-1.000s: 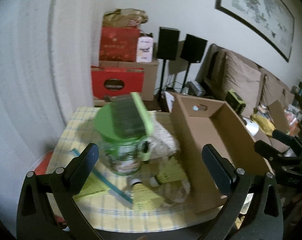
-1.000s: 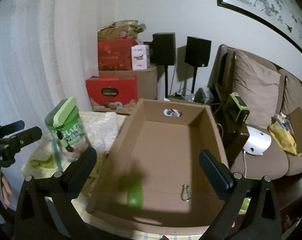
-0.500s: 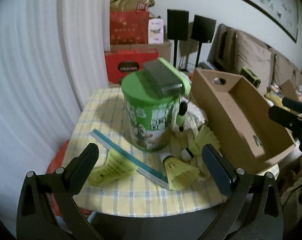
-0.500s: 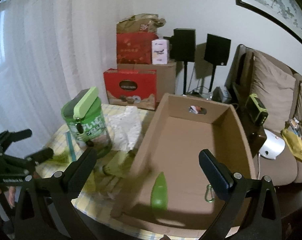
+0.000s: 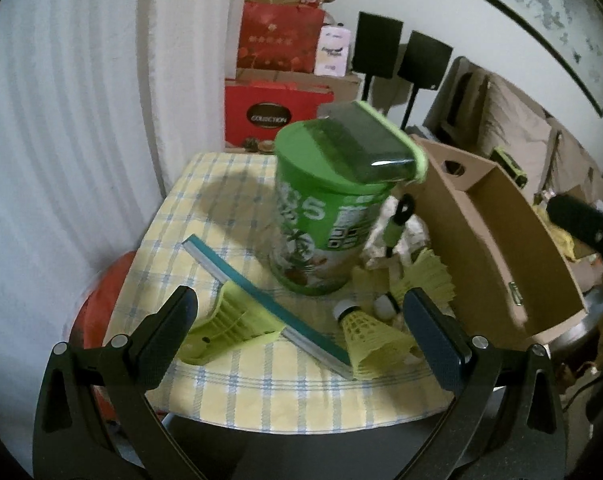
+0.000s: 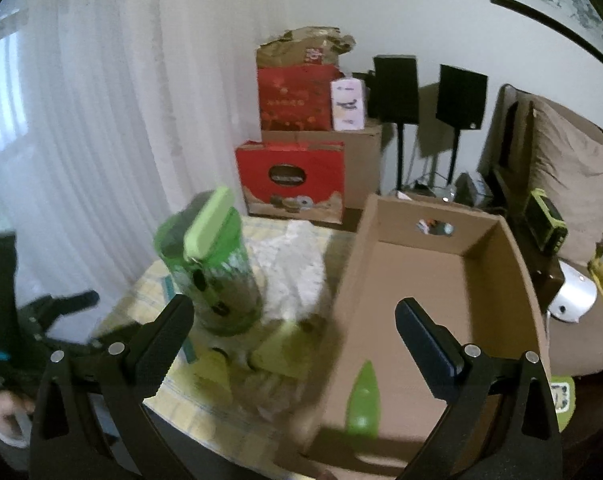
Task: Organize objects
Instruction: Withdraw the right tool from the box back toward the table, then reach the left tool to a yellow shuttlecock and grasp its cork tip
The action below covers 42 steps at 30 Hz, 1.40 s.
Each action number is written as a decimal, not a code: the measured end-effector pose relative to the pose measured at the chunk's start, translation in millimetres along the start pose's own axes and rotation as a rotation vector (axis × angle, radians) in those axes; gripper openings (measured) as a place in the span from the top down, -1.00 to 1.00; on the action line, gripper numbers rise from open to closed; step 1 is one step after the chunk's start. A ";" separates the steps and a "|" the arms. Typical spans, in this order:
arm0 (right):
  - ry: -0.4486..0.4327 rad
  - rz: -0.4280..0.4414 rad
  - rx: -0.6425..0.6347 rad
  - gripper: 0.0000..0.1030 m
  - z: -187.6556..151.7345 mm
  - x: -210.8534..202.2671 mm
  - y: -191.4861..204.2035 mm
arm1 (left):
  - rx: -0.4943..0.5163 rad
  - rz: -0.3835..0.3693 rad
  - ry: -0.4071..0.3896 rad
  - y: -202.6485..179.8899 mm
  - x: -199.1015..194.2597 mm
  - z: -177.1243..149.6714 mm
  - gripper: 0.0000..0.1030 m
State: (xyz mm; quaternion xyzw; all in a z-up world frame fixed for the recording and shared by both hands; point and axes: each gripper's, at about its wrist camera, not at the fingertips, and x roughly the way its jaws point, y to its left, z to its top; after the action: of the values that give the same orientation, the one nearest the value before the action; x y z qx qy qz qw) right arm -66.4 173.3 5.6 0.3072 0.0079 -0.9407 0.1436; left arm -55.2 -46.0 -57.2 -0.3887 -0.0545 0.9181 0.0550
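Note:
A green canister (image 5: 325, 216) with a green-edged box (image 5: 365, 148) on its lid stands on the checked table (image 5: 229, 208). Several yellow shuttlecocks (image 5: 373, 336) and a teal strip (image 5: 261, 296) lie in front of it. An open cardboard box (image 5: 501, 248) stands to the right. My left gripper (image 5: 301, 332) is open and empty, near the table's front edge. My right gripper (image 6: 293, 336) is open and empty, above the box's near left wall. The box (image 6: 433, 300) holds a green pointed piece (image 6: 363, 400). The canister (image 6: 213, 276) is to its left.
White crumpled paper (image 6: 293, 268) lies behind the canister. Red gift boxes (image 6: 293, 176) and cartons are stacked by the wall, with two black speakers (image 6: 425, 92) on stands. A brown sofa (image 6: 565, 184) is at the right. White curtains (image 5: 61, 120) hang at the left.
Both grippers have shifted left. The left one has come lower and closer to the canister and shuttlecocks. The right one now looks over the box's left wall. Both stay open.

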 end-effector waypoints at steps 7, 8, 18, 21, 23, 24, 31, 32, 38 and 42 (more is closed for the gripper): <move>-0.009 0.056 -0.032 -0.94 26.7 20.2 29.6 | -0.034 0.044 0.005 22.7 5.6 0.4 -1.00; -0.004 0.067 -0.030 -0.94 31.1 24.9 33.6 | -0.037 0.045 0.004 24.9 5.9 0.3 -1.00; 0.044 0.083 -0.068 -0.58 53.8 71.3 62.2 | -0.057 0.063 0.000 40.8 10.6 4.4 -1.00; 0.057 0.080 -0.074 -0.53 56.0 82.4 67.2 | -0.055 0.064 0.001 41.0 11.5 4.6 -1.00; 0.065 0.079 -0.074 -0.53 56.5 88.6 69.4 | -0.050 0.066 0.001 41.1 12.5 5.0 -1.00; 0.068 0.078 -0.075 -0.52 56.6 91.3 70.1 | -0.047 0.069 0.001 41.3 12.8 5.1 -1.00; 0.073 0.090 -0.064 -0.52 55.6 91.2 65.8 | -0.048 0.052 0.005 43.2 16.2 5.2 -1.00; 0.074 0.095 -0.061 -0.52 55.1 89.7 64.3 | -0.047 0.045 0.009 43.4 16.6 4.3 -1.00; 0.083 0.102 -0.060 -0.52 38.5 72.5 49.8 | -0.032 -0.019 0.063 35.1 24.9 -9.3 -0.98; 0.094 0.101 -0.054 -0.52 26.4 60.3 40.2 | -0.004 -0.057 0.100 19.1 32.8 -17.6 -0.95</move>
State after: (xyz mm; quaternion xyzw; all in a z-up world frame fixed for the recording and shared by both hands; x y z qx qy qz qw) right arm -117.1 116.0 -5.1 0.3470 0.0243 -0.9163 0.1983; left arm -66.3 -59.1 -95.3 -0.4324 -0.0645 0.8955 0.0831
